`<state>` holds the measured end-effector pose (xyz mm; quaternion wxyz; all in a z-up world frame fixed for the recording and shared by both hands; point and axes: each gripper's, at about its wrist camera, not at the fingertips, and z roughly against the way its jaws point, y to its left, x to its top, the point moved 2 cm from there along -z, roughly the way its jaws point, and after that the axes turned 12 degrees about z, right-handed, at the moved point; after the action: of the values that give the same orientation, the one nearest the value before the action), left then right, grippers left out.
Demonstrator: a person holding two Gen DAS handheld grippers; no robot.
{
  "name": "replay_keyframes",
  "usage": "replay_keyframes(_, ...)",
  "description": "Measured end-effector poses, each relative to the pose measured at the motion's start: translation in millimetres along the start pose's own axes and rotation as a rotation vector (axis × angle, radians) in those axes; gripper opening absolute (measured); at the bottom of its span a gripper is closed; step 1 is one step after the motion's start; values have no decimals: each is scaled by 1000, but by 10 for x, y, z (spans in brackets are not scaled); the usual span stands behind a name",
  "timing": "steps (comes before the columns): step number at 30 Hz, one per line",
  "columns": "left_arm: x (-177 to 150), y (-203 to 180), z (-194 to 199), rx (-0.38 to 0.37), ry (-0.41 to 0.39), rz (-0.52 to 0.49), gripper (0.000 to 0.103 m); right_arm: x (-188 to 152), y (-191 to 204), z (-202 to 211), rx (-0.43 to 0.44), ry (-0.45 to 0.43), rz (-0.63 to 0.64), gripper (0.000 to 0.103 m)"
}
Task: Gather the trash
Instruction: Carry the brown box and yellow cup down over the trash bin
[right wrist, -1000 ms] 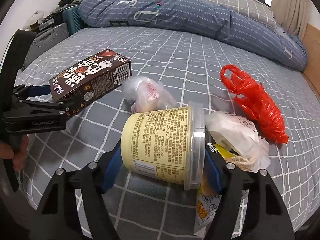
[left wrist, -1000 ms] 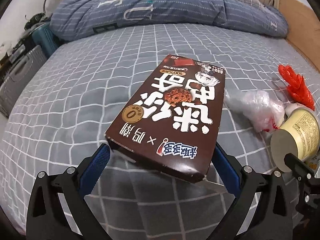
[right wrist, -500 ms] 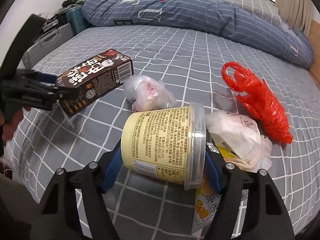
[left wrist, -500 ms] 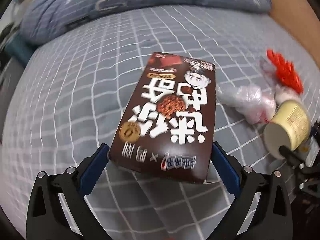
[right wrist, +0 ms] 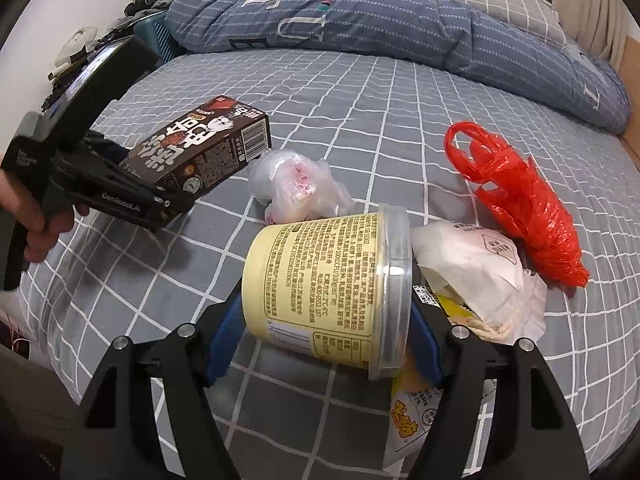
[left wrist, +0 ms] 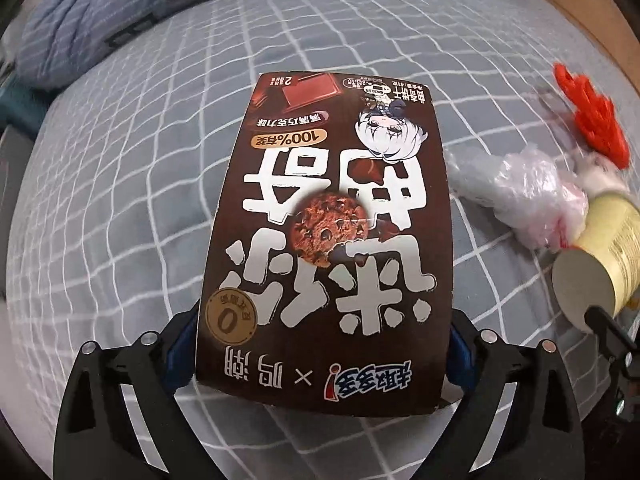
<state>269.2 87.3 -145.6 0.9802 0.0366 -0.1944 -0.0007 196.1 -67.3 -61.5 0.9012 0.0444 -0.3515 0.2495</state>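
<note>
Trash point(right wrist: 516, 196) — on checked grey bed point(right wrist: 360, 112)

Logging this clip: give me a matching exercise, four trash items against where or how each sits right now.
Items:
1. cookie box
2. yellow cup
3. red bag
4. clear plastic wad

States:
A. lying loose on the bed, far right
B. clamped in the left gripper, lifted
C. on its side between the right gripper fingers
D. crumpled between box and cup

Pairs: 1-B, 2-C, 3-A, 4-D

Grey checked bed point(right wrist: 360, 112), blue duvet point(right wrist: 360, 20)
</note>
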Motion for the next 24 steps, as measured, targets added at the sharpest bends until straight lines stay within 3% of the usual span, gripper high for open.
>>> replay_keyframes(9, -482, -155, 402, 67, -175, 146, 91, 50, -2, 188, -25, -48, 3, 69)
replay_keyframes(18, -1030, -378, 701, -14, -265, 305, 91, 72, -22, 458, -32, -102, 6, 69)
replay_keyframes(24, -1119, -359, 763, -41, -296, 340, 91, 49, -68, 607, -40, -127, 0, 69)
